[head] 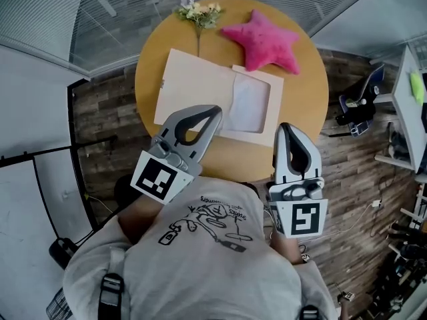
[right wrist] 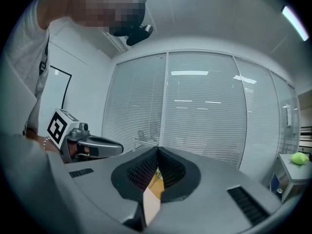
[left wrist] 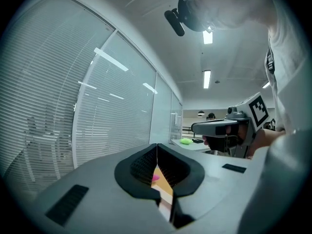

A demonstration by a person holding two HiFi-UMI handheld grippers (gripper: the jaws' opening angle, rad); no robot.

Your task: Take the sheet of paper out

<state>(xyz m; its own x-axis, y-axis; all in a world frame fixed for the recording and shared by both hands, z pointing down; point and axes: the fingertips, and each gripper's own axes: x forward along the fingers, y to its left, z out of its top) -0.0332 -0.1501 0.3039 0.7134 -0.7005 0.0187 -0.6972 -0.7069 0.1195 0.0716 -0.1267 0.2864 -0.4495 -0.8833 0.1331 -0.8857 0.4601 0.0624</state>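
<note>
Flat paper sheet (head: pixel 250 103) (round wood tbl (head: pixel 305 97))

A: What sits at centre?
B: My left claw (left wrist: pixel 157 145), jaws closed tip to tip. The gap below them shows tan bench (left wrist: pixel 165 189) and a pink patch (left wrist: pixel 155 178).
A: And either side?
B: Blinds (left wrist: pixel 58 106) on the left, my right claw (left wrist: pixel 195 127) on the right.

Ceiling strip lights (left wrist: pixel 206 79) glare; even, cool brightness; fisheye corners fall black.

Smooth matt wooden table (head: pixel 301 102), plush pink star (head: pixel 263 42), matt paper sheet (head: pixel 248 103), card envelope (head: pixel 193 89)
</note>
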